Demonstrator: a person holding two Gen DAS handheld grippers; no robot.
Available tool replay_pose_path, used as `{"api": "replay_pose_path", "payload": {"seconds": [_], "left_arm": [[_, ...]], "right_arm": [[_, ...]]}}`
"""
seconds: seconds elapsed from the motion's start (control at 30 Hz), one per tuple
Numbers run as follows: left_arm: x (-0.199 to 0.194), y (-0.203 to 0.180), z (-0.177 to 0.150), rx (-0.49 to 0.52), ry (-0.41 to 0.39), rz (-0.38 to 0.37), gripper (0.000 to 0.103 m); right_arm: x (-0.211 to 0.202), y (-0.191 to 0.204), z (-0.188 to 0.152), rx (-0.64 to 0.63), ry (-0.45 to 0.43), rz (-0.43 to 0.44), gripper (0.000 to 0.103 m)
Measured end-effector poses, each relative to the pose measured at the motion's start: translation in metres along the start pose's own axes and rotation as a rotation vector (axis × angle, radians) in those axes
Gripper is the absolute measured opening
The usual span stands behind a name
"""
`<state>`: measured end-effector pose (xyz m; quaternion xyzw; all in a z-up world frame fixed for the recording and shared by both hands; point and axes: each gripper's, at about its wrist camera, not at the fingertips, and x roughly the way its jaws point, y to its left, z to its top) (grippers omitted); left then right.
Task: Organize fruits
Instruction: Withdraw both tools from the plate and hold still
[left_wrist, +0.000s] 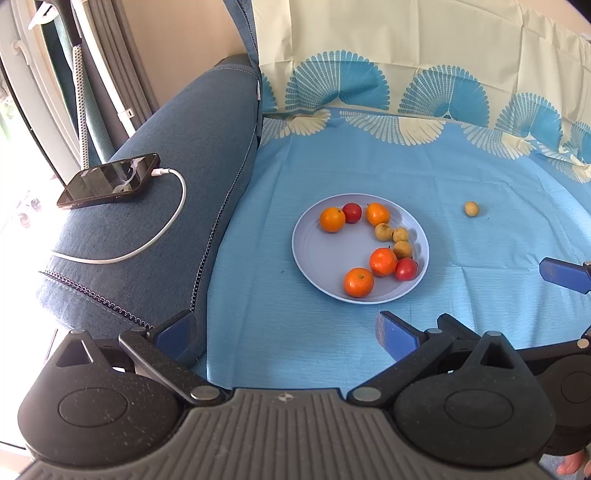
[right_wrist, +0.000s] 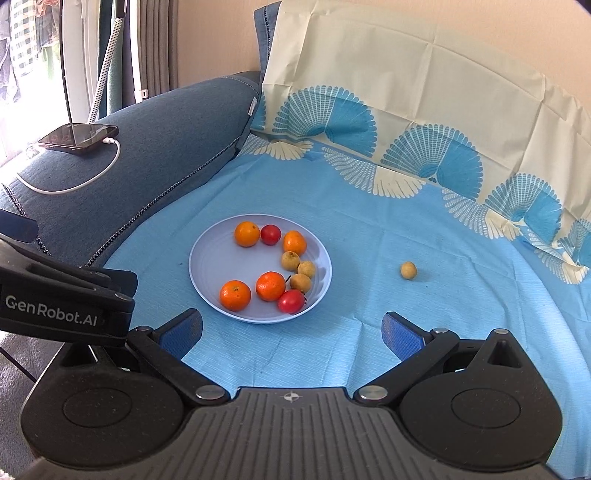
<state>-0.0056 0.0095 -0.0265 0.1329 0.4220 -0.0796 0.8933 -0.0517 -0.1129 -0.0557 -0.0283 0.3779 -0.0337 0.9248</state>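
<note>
A pale blue plate (left_wrist: 317, 254) (right_wrist: 214, 266) sits on the blue cloth and holds several small oranges (left_wrist: 358, 282) (right_wrist: 235, 295), two red fruits (left_wrist: 406, 268) (right_wrist: 291, 301) and three tan longans (left_wrist: 383, 232) (right_wrist: 290, 260). One loose longan (left_wrist: 471, 209) (right_wrist: 408, 270) lies on the cloth to the right of the plate. My left gripper (left_wrist: 286, 334) is open and empty, held near the plate's front edge. My right gripper (right_wrist: 291, 332) is open and empty, in front of the plate and the loose longan.
A blue sofa arm (left_wrist: 177, 206) (right_wrist: 155, 147) rises on the left with a black phone (left_wrist: 110, 181) (right_wrist: 79, 137) and its white cable on it. The patterned cloth (left_wrist: 424, 92) (right_wrist: 406, 110) drapes up the backrest behind. The left gripper's body (right_wrist: 66, 299) shows at left.
</note>
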Motion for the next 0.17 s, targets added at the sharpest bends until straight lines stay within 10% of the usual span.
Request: {"api": "replay_pose_path", "payload": {"seconds": [0.17], "left_arm": [[0.0004,-0.0004,0.0001,0.001,-0.002,0.007,0.103]], "right_arm": [[0.0014,-0.0022,0.0002,0.004,0.002,0.005,0.102]]}}
